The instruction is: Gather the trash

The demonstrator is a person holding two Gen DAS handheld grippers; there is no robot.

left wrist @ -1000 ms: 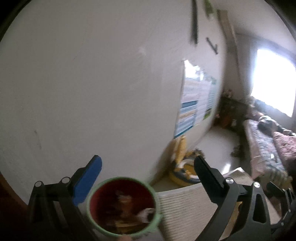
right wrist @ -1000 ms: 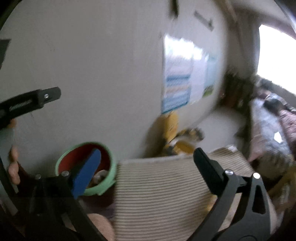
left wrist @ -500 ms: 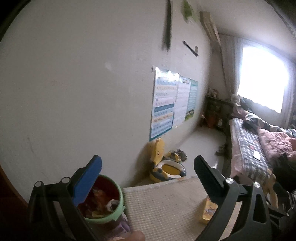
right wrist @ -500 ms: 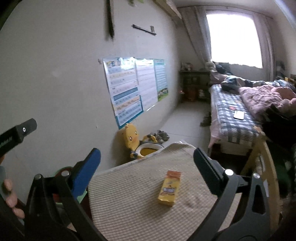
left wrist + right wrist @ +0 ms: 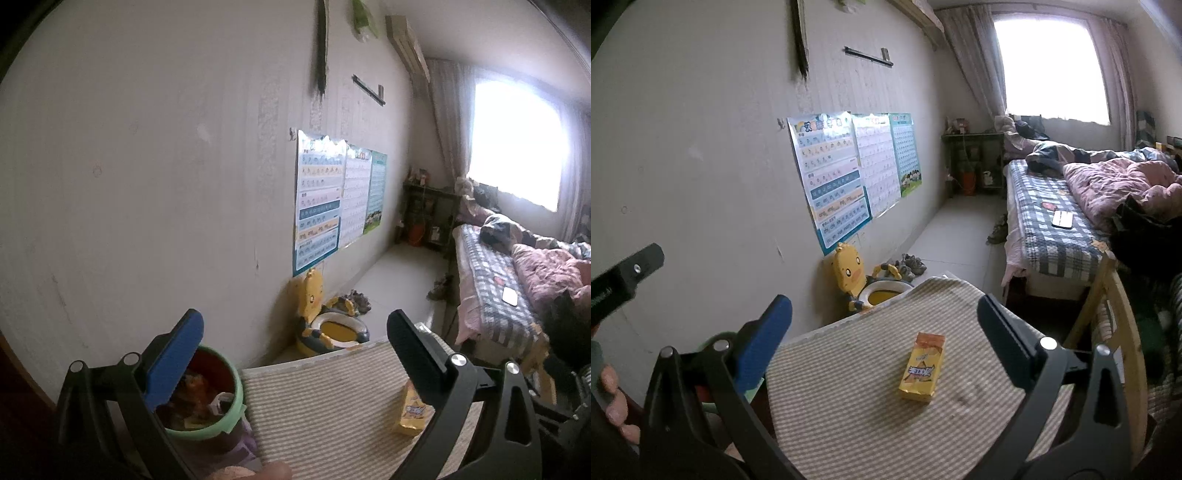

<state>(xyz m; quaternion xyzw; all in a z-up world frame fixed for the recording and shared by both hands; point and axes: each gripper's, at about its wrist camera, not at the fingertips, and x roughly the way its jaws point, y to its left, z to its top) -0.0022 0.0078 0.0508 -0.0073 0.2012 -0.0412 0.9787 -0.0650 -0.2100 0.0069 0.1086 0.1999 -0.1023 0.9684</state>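
1. The right gripper (image 5: 884,332) hangs above the counter covered in beige striped cloth (image 5: 849,413), its fingers (image 5: 1004,332) spread wide and holding nothing.
2. A small yellow-orange snack packet (image 5: 922,367) lies flat on the cloth, in the gap between the right fingers as seen from the right wrist, not touched by either.
3. The left gripper (image 5: 295,349) is likewise spread apart and empty — its blue-padded finger (image 5: 173,363) shows in front of the round bin with a green rim and red inside (image 5: 207,410).
4. That bin stands just beside the counter's left edge, by the wall, with scraps of wrapper inside it.
5. From the left wrist the packet (image 5: 412,413) is partly hidden behind the black finger.
6. Beyond the counter — a yellow duck-shaped child's potty (image 5: 864,286) on the floor against the wall, under colourful paper charts (image 5: 849,173).
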